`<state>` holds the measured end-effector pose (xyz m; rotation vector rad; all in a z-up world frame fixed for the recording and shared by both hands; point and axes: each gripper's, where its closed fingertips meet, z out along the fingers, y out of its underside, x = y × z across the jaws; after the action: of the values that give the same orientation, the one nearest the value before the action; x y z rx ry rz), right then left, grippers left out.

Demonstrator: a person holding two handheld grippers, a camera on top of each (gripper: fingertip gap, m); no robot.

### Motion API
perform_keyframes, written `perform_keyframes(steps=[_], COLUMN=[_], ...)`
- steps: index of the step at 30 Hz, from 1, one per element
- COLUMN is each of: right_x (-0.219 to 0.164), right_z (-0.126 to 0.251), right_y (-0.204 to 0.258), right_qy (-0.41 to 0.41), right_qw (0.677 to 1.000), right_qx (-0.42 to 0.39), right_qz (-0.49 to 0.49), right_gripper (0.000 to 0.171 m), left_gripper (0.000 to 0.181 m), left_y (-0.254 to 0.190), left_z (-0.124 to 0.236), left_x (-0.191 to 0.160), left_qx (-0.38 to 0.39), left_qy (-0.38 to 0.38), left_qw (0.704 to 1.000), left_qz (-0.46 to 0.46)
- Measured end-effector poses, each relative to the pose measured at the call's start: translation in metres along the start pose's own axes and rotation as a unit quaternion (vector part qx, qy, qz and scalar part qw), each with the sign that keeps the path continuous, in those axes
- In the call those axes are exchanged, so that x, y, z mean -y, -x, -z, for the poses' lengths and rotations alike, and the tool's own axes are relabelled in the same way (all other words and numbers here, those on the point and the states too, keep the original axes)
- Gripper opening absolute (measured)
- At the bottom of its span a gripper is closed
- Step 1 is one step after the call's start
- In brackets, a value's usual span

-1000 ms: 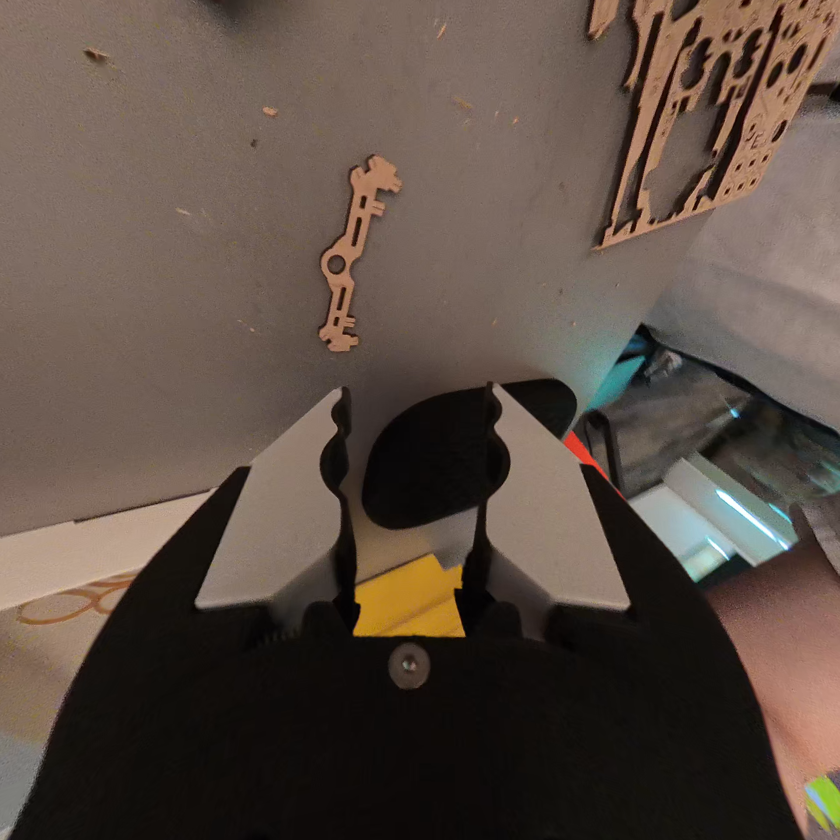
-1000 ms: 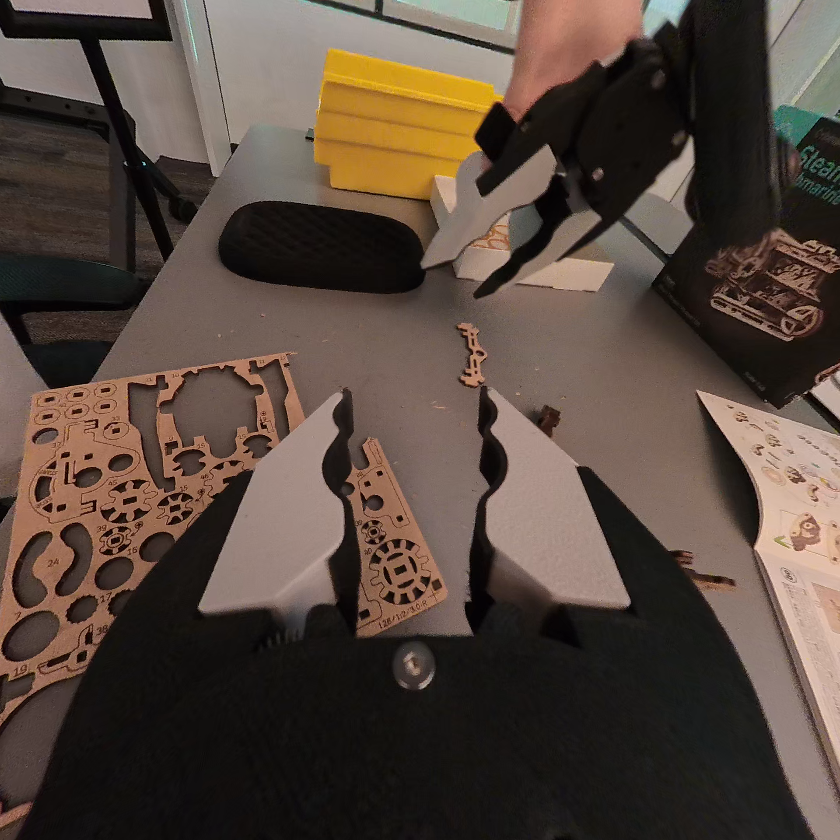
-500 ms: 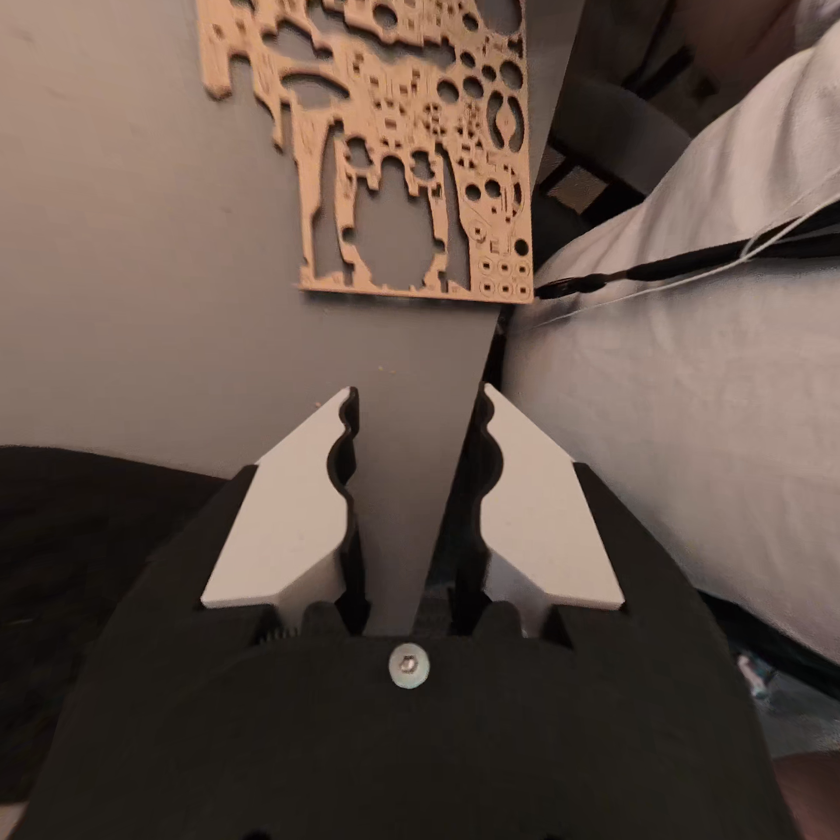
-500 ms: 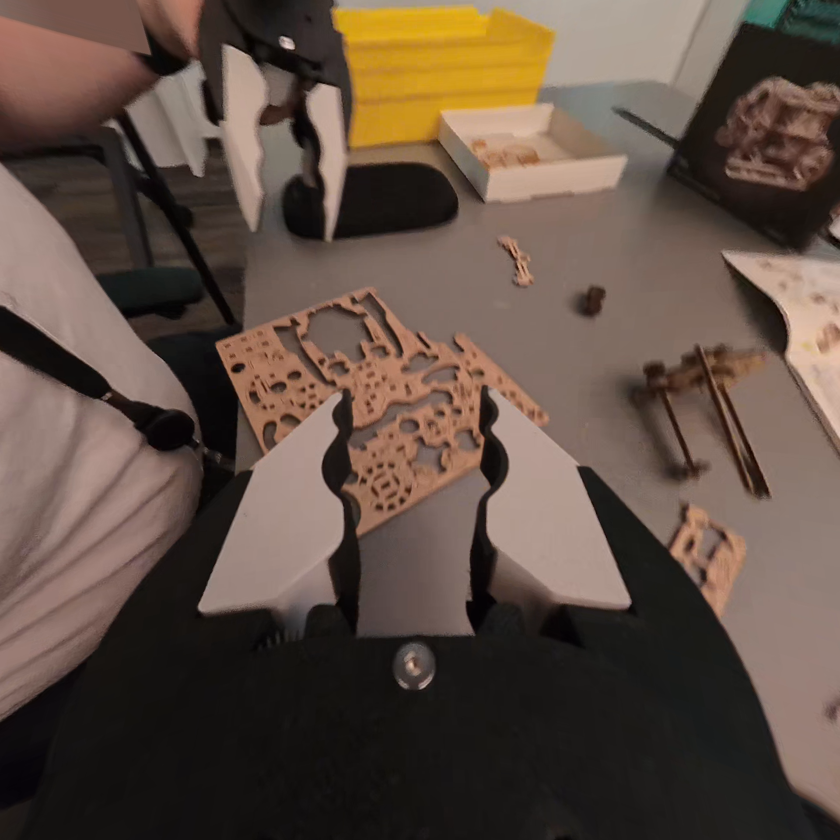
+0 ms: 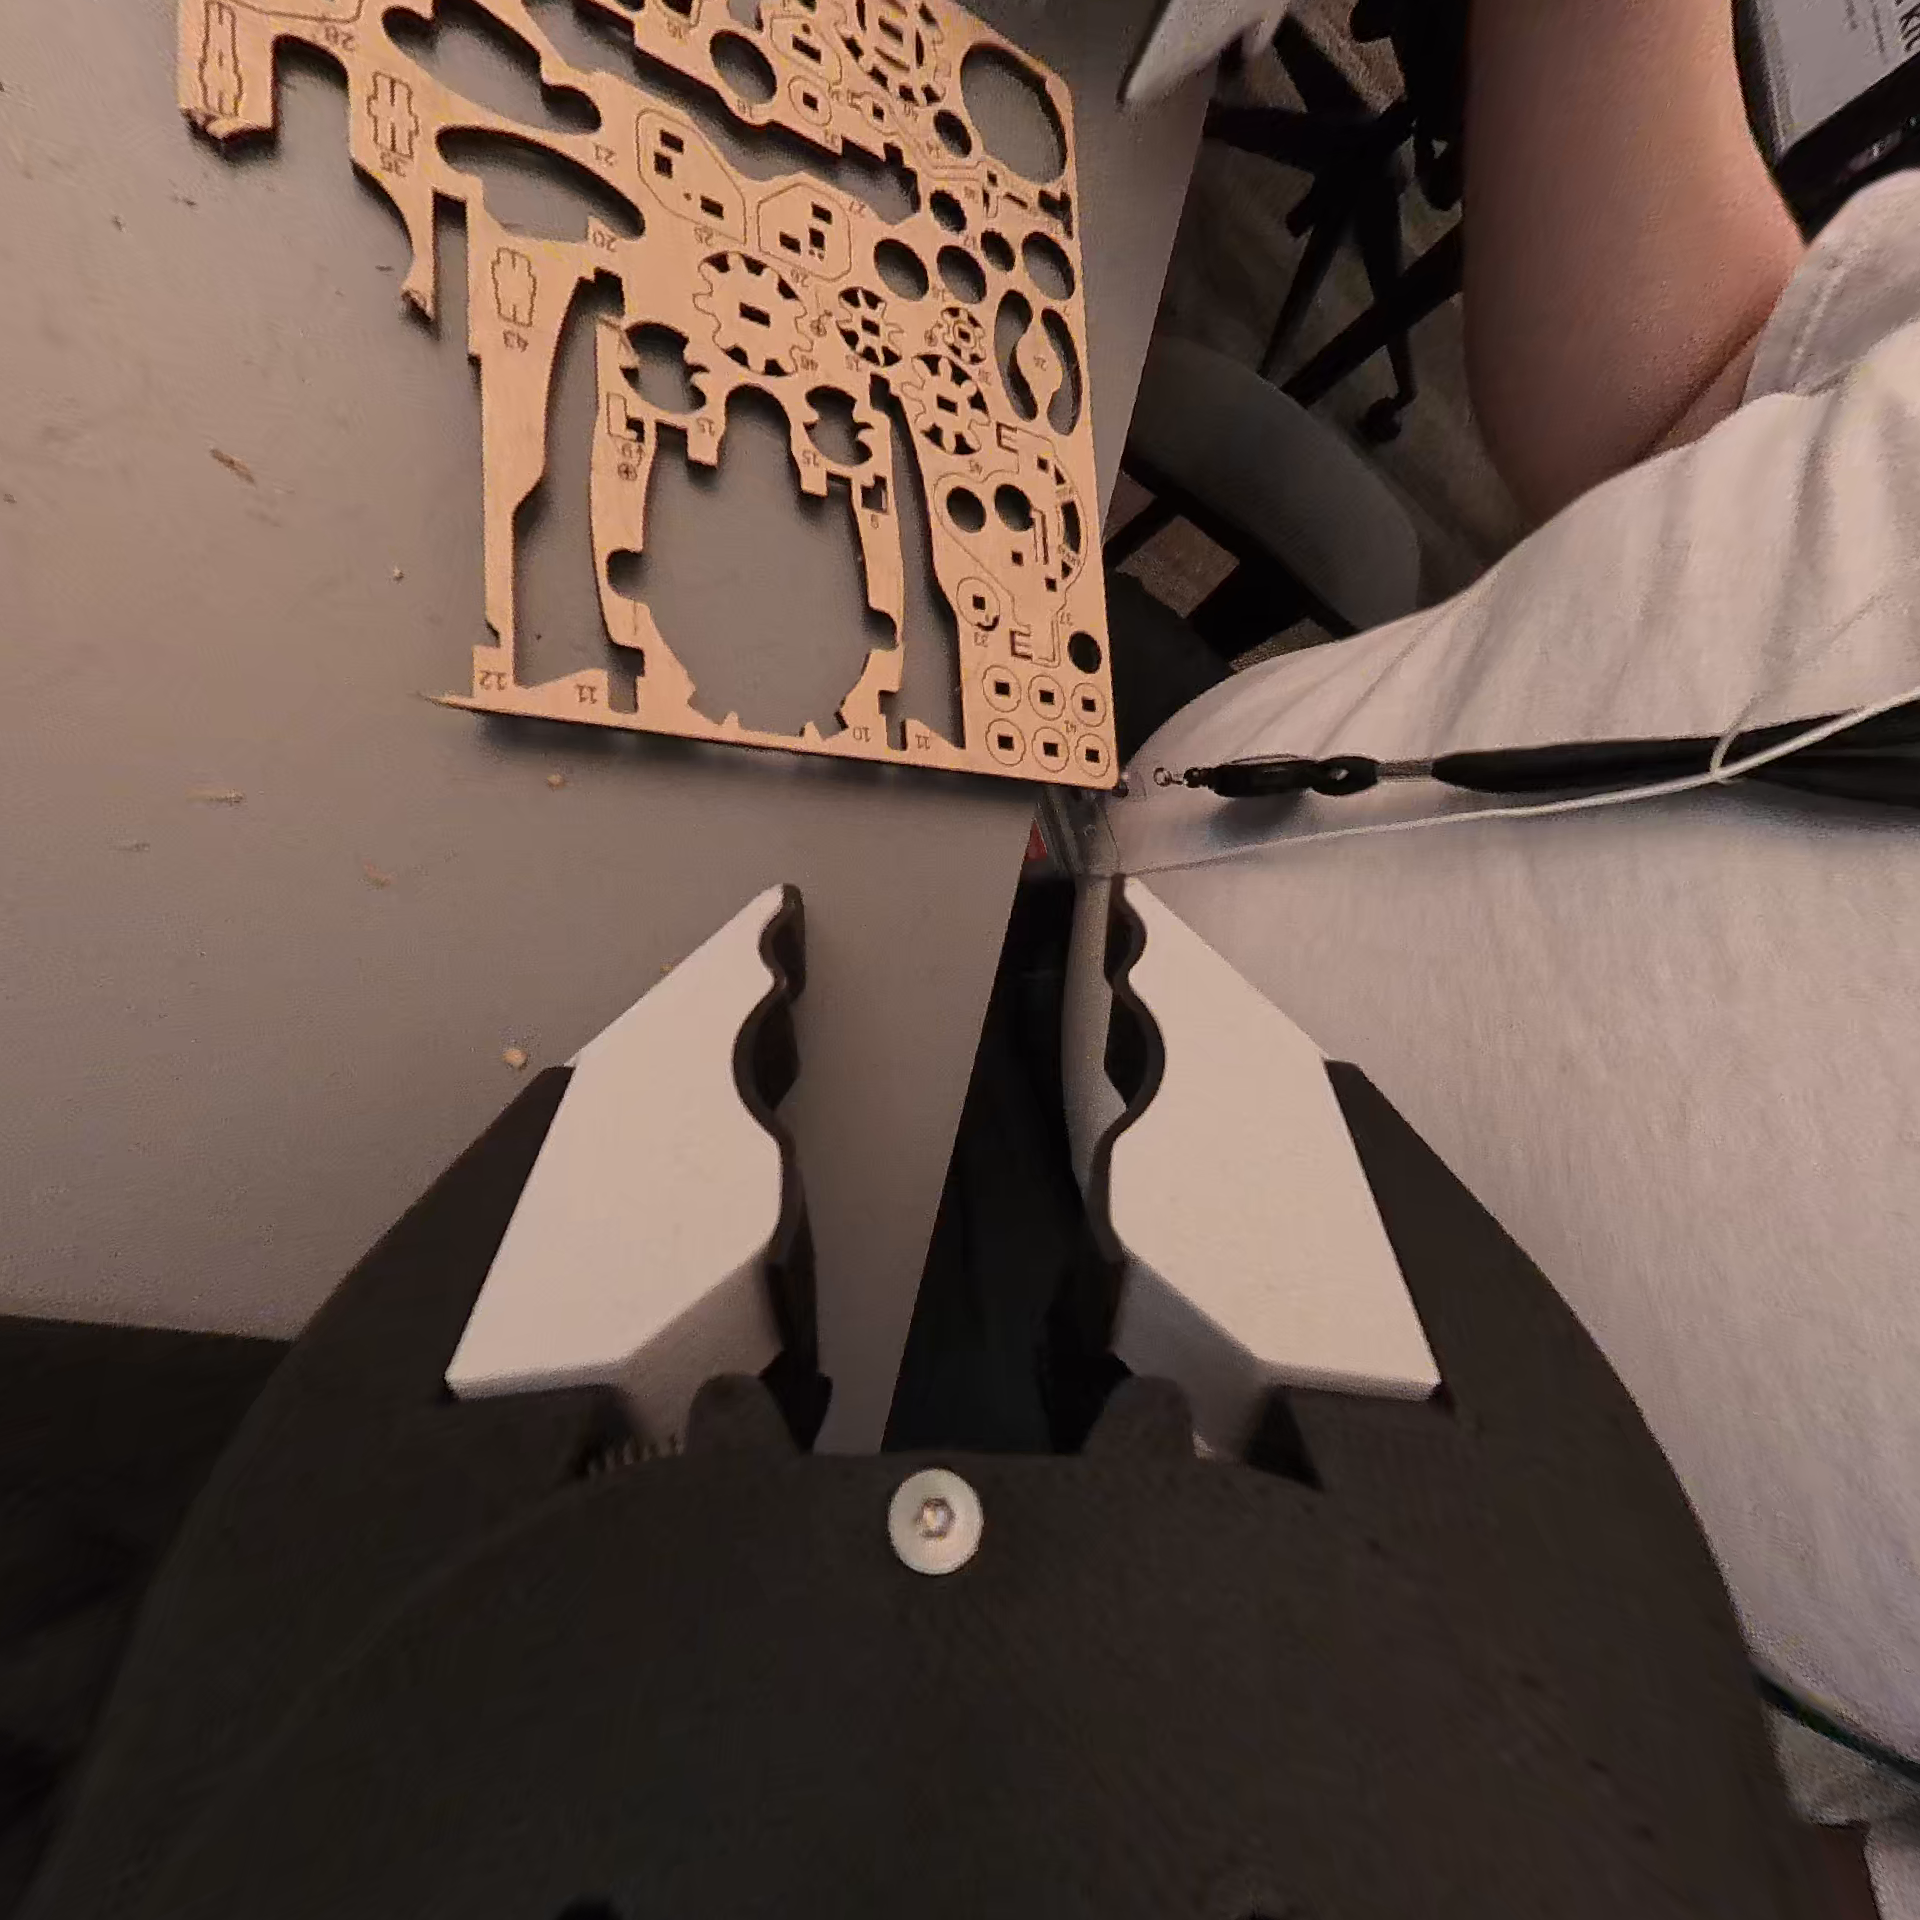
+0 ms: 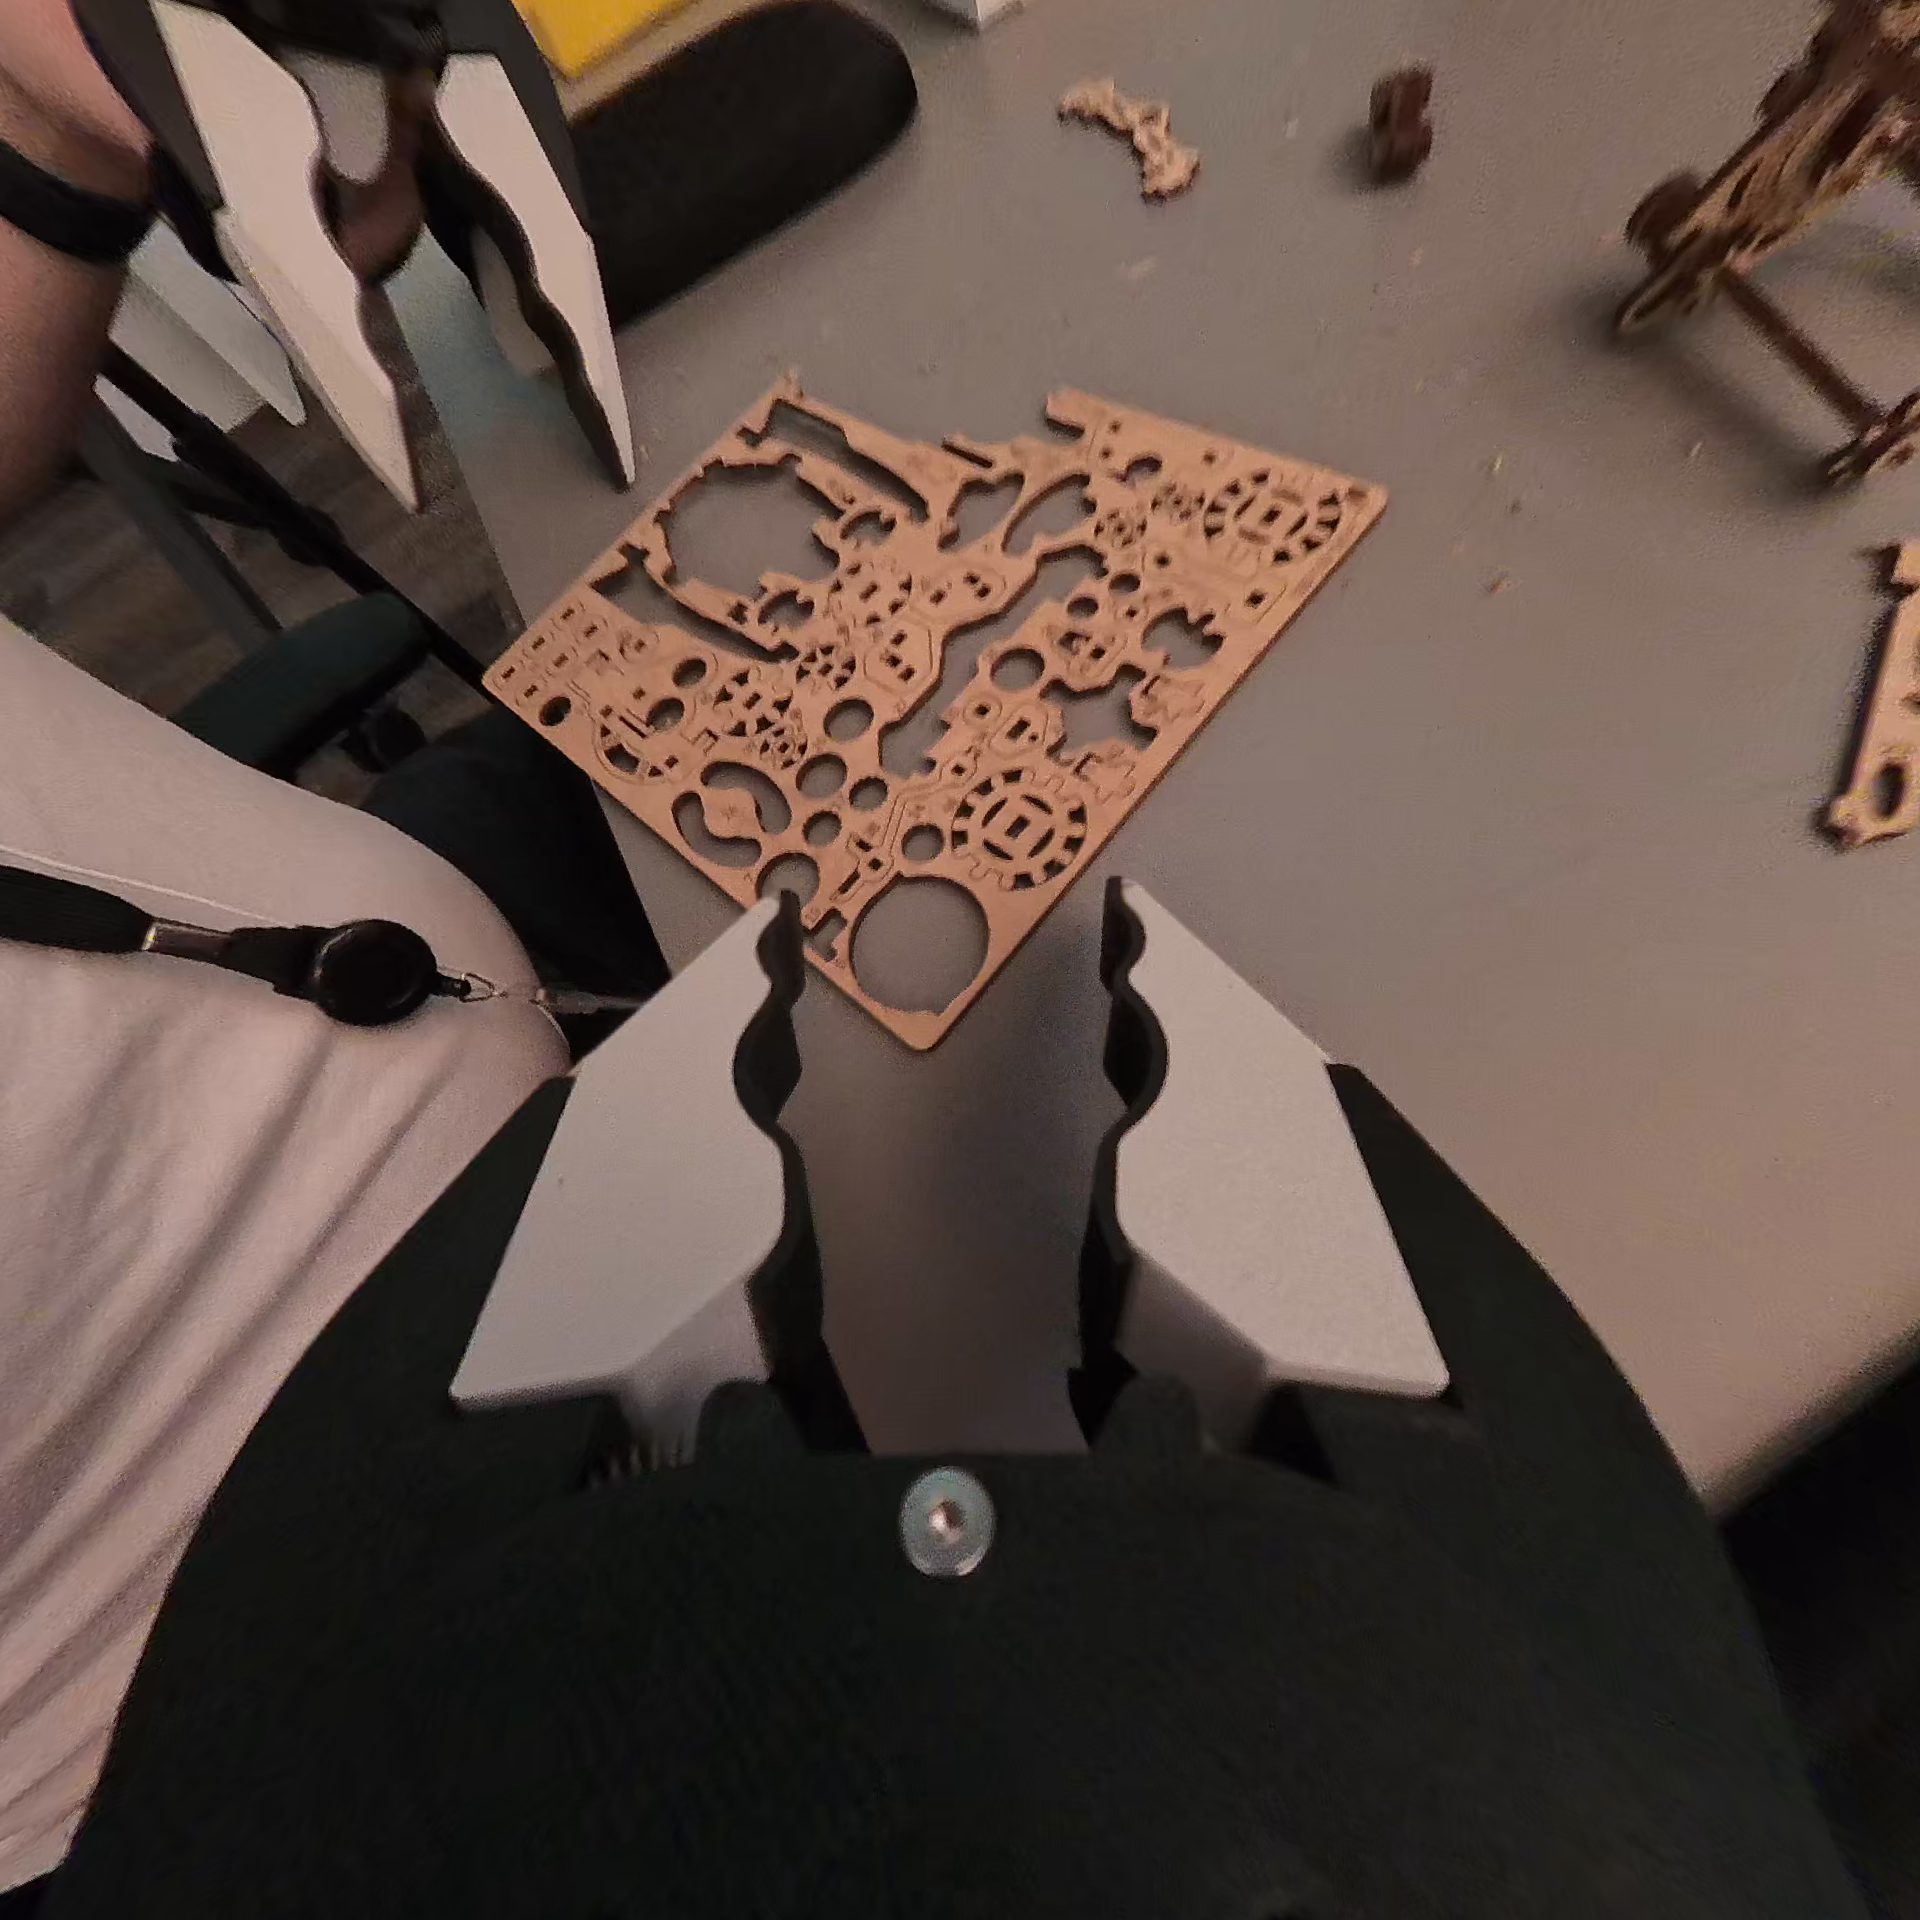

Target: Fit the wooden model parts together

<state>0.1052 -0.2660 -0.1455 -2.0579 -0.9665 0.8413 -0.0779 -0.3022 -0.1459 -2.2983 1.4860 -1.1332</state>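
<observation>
Left wrist view: left tongs [image 5: 948,902] gape wide, empty, hanging over the near corner of the grey worktop [image 5: 208,935]. The flat tan laser-cut plywood parts sheet [image 5: 665,447], gear shapes and empty cut-outs all over it, lies at about 11 o'clock from the tips, apart from them, no contact. Its nearest edge runs crosswise to the fingers; its right-hand corner sits just at the worktop edge. A person's pale-clothed body [image 5: 1558,1039] fills 3 o'clock.

Right wrist view: right tongs [image 6: 945,902] also spread wide, holding nothing. The same plywood sheet [image 6: 935,665] lies dead ahead at 12 o'clock, turned like a diamond, one corner pointing back between the two fingers, just short of the tips. The left tongs [image 6: 509,488] show at 10 o'clock, above the sheet's far-left side. A loose small tan wooden strip [image 6: 1132,135] lies well off at 12 to 1 o'clock; a dark part-built wooden frame [image 6: 1766,260] stands at 2 o'clock.

Judgement: the right tongs look nearer and squarely aimed; a corner grip seems likeliest.
</observation>
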Motion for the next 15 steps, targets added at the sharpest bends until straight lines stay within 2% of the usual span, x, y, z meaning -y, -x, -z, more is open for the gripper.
perform_keyframes(steps=[6,10,15], right_x=[-0.006,-0.009,-0.004], right_z=[-0.013,-0.016,-0.023], right_y=[0.014,0.016,0.027], right_qy=[0.023,0.043,0.048], right_qw=[0.999,0.999,0.997], right_qx=[0.002,-0.021,-0.034], right_qz=[-0.026,0.008,-0.058], right_gripper=[0.06,0.061,0.059], left_gripper=[0.056,0.065,0.064], left_y=[0.002,0.028,0.01], left_z=[-0.01,0.004,0.008], left_x=[0.013,0.01,0.005], left_qx=[0.019,0.105,0.059], left_qy=[-0.022,-0.001,0.008], left_qw=[1.0,0.994,0.998], left_qz=[-0.011,-0.043,-0.013])
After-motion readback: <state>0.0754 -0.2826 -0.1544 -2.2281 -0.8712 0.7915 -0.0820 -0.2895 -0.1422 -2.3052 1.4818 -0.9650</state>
